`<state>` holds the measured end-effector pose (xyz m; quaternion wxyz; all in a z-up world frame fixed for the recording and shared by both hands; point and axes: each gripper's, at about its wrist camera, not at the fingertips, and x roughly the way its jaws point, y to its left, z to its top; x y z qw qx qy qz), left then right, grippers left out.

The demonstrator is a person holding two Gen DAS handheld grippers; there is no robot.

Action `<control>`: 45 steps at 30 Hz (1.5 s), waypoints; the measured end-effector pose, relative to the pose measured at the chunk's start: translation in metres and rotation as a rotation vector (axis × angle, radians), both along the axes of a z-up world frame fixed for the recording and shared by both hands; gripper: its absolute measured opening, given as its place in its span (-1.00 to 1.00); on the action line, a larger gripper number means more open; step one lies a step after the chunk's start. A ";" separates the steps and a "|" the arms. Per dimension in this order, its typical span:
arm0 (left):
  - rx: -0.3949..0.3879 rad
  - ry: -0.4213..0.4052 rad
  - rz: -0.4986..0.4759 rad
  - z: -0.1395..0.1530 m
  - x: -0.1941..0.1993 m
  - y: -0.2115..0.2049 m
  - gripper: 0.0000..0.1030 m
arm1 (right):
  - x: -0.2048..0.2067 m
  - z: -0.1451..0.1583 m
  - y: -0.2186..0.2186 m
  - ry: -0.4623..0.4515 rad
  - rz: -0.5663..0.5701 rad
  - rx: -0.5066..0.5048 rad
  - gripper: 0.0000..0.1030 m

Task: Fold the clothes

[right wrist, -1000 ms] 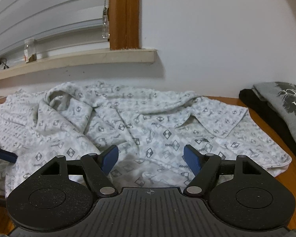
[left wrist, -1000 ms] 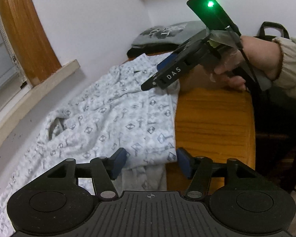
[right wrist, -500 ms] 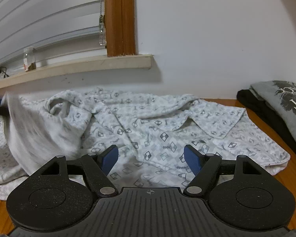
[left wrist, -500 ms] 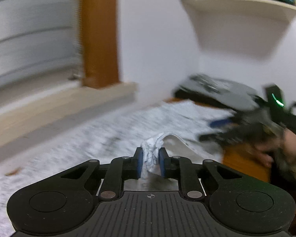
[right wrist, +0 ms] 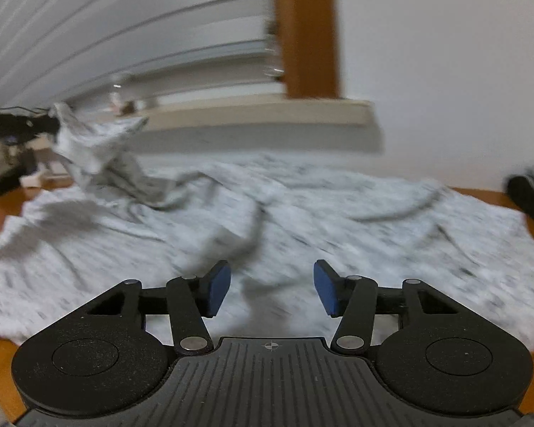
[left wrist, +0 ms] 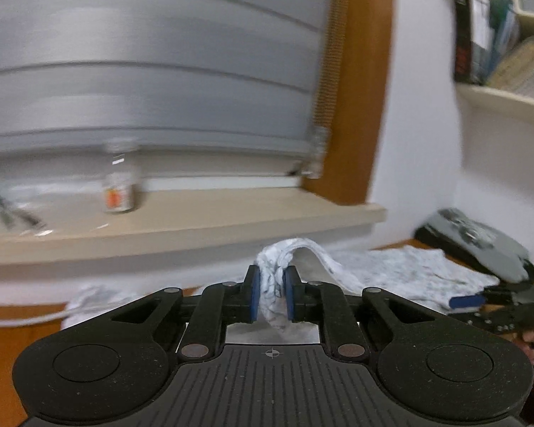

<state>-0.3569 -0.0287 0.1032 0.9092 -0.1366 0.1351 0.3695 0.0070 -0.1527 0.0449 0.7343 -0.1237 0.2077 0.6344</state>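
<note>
Left wrist view: my left gripper point(left wrist: 271, 297) pinches a bunched edge of the patterned shirt point(right wrist: 302, 213), lifted at frame centre above the table, while my right gripper point(right wrist: 272, 293) hovers spread over it, likely needing a matching edge to fold.

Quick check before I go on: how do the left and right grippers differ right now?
The left gripper is shut, its blue fingers pinching a bunched fold of the patterned shirt; the right gripper is open and holds nothing.
The left one has its fold raised off the table; the right one hovers low over the spread cloth.
Both share the same black frame and blue fingers, and both views are motion-blurred.
</note>
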 end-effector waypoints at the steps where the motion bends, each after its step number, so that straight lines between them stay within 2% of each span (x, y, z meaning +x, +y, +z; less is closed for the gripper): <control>1: -0.012 -0.008 0.013 -0.002 -0.008 0.004 -0.70 | -0.007 0.002 0.009 -0.003 0.019 -0.003 0.04; 6: -0.062 -0.032 0.045 -0.021 -0.026 0.013 -0.70 | -0.019 0.000 0.048 -0.045 0.044 -0.093 0.07; 10: -0.090 -0.067 0.071 -0.031 -0.041 0.016 -0.70 | -0.016 0.000 0.053 0.007 0.072 -0.111 0.08; 12: -0.100 -0.088 0.085 -0.035 -0.048 0.017 -0.70 | -0.018 0.003 0.052 0.038 0.095 -0.097 0.16; 14: -0.116 -0.098 0.087 -0.039 -0.051 0.018 -0.70 | -0.023 0.004 0.054 0.017 0.100 -0.112 0.23; 18: -0.150 -0.116 0.087 -0.049 -0.057 0.019 -0.70 | -0.030 0.000 0.062 -0.027 0.102 -0.164 0.21; 19: -0.159 -0.121 0.087 -0.051 -0.058 0.019 -0.70 | -0.030 -0.002 0.063 -0.027 0.106 -0.178 0.01; 20: -0.167 -0.125 0.087 -0.053 -0.060 0.019 -0.70 | -0.030 -0.003 0.064 -0.026 0.111 -0.192 -0.44; 21: -0.176 -0.129 0.087 -0.056 -0.061 0.019 -0.70 | -0.028 -0.004 0.062 -0.016 0.123 -0.208 -0.62; 23: -0.184 -0.143 0.087 -0.057 -0.066 0.017 -0.70 | -0.024 0.001 0.048 -0.011 0.133 -0.200 -0.85; 29: -0.168 -0.208 0.089 -0.042 -0.090 0.000 -0.70 | -0.020 0.022 -0.013 0.014 0.141 -0.152 -0.88; 33: -0.197 -0.265 0.090 -0.032 -0.117 -0.010 -0.70 | -0.035 0.027 -0.052 0.021 0.173 -0.148 -0.89; 39: -0.250 -0.189 0.063 -0.057 -0.131 -0.041 -0.68 | -0.062 0.025 -0.089 0.015 0.230 -0.178 -0.88; 42: -0.262 -0.148 0.076 -0.069 -0.137 -0.052 -0.61 | -0.065 0.022 -0.092 0.018 0.236 -0.184 -0.77; 44: -0.243 -0.120 0.106 -0.070 -0.140 -0.055 -0.57 | -0.063 0.024 -0.091 0.019 0.224 -0.172 -0.49; 45: -0.234 -0.109 0.105 -0.069 -0.137 -0.055 -0.57 | -0.061 0.026 -0.090 0.019 0.211 -0.164 -0.48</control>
